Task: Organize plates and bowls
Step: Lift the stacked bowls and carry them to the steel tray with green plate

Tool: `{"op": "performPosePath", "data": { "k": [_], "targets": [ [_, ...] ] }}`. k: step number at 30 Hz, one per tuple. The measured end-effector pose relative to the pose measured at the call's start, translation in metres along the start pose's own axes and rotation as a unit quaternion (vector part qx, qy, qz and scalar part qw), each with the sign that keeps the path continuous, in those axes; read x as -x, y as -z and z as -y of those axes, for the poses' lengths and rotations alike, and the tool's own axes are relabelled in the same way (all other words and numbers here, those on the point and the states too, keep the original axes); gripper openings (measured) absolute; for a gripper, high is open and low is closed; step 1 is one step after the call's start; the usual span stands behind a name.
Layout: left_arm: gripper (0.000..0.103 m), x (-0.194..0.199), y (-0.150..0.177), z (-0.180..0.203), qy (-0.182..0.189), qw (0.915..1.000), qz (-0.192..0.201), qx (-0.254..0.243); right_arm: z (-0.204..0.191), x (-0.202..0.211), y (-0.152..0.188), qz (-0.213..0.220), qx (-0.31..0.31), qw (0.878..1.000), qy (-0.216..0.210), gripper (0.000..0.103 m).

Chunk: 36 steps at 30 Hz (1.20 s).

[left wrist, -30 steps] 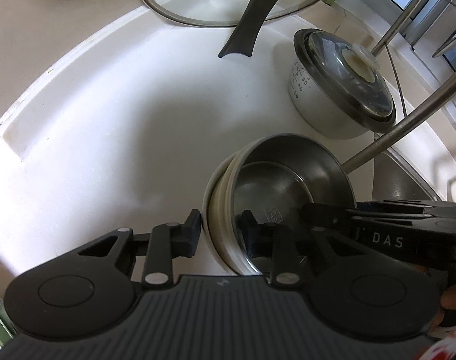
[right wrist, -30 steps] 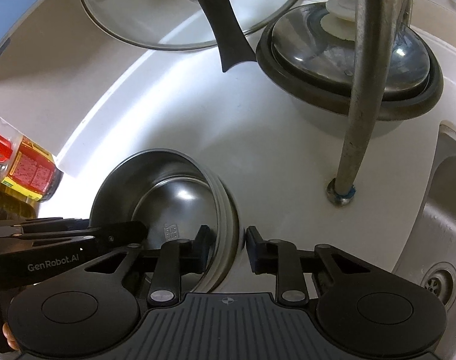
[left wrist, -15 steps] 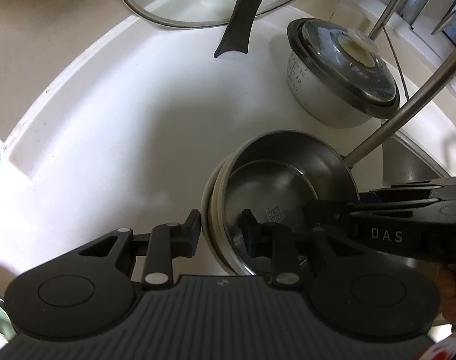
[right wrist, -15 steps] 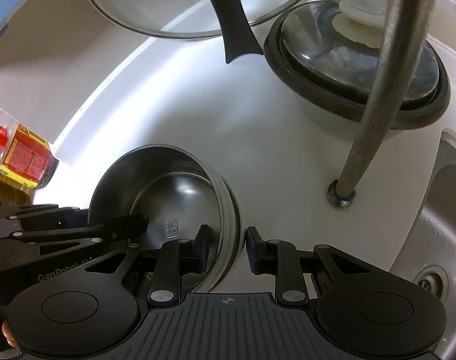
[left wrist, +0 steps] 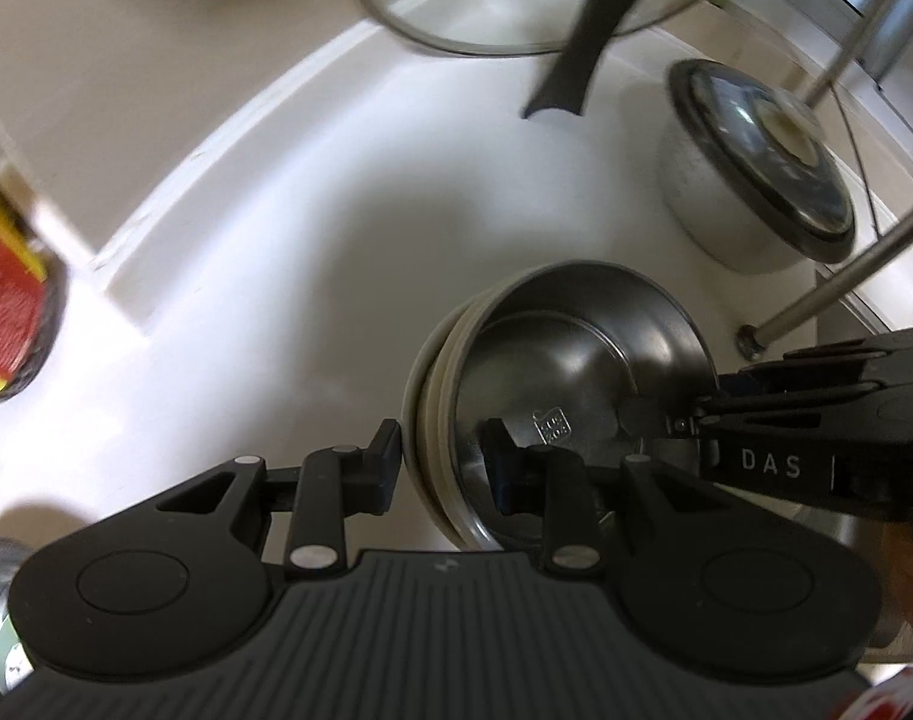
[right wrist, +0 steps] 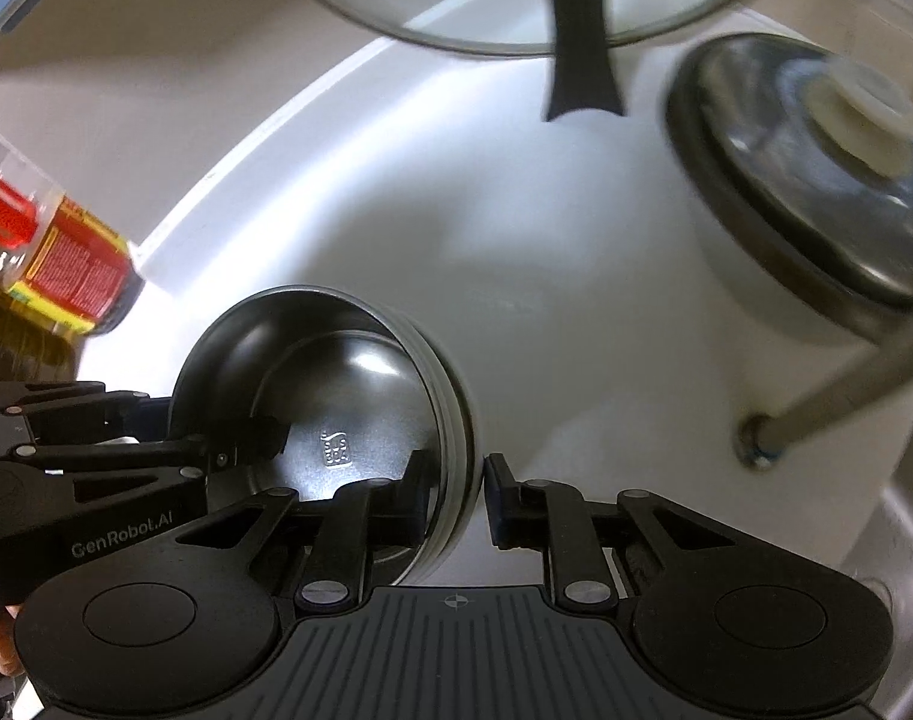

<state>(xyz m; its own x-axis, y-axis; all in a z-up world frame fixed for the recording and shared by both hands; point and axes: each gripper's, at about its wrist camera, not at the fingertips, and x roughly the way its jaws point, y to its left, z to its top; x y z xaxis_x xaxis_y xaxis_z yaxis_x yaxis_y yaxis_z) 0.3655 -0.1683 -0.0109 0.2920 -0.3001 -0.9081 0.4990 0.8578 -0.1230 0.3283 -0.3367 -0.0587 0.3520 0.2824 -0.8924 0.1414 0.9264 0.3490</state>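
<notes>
Left wrist view: the left gripper [left wrist: 441, 465] pinches the near rim of the stacked bowls [left wrist: 570, 372], fingers narrow, as before. The stack has drifted left over the white counter [left wrist: 288, 276].

Right wrist view: the right gripper [right wrist: 453, 495] has just tightened on the opposite rim; probably a two-handed carry.

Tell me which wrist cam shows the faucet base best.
Right wrist: the faucet base sits clear on the white counter, ring and pipe foot fully visible though blurred. In the left wrist view the faucet base is small, far off and partly behind the right gripper.
</notes>
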Motion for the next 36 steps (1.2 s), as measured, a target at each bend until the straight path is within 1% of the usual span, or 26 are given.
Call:
{"op": "performPosePath", "data": {
  "k": [6,11,14,19,22,28,33,36],
  "targets": [
    [0.026,0.007,0.009,-0.039,-0.009,0.9987,-0.004,0.051,-0.034,-0.014,-0.012,-0.016,0.048,0.999,-0.01,0.02],
    [0.026,0.013,0.019,-0.064,-0.015,0.9967,-0.005,0.08,-0.058,-0.024,-0.018,-0.024,0.077,0.997,-0.02,0.02],
    [0.026,0.016,0.022,-0.073,-0.013,0.9958,-0.005,0.091,-0.063,-0.026,-0.02,-0.026,0.089,0.995,-0.026,0.02],
    [0.027,0.012,0.021,-0.08,0.009,0.9931,-0.017,0.116,-0.063,-0.031,-0.022,-0.032,0.08,0.996,-0.032,0.02],
    [0.027,0.011,0.02,-0.076,0.005,0.9939,-0.019,0.109,-0.063,-0.031,-0.022,-0.033,0.075,0.996,-0.032,0.02],
    [0.026,0.012,0.02,-0.075,-0.004,0.9927,-0.026,0.118,-0.068,-0.031,-0.023,-0.03,0.079,0.996,-0.022,0.019],
    [0.025,0.013,0.019,-0.076,-0.008,0.9919,-0.038,0.121,-0.075,-0.032,-0.024,-0.029,0.098,0.995,-0.008,0.016],
    [0.024,0.015,0.019,-0.078,-0.016,0.9919,-0.038,0.12,-0.079,-0.033,-0.025,-0.03,0.107,0.994,-0.006,0.014]
  ]
}}
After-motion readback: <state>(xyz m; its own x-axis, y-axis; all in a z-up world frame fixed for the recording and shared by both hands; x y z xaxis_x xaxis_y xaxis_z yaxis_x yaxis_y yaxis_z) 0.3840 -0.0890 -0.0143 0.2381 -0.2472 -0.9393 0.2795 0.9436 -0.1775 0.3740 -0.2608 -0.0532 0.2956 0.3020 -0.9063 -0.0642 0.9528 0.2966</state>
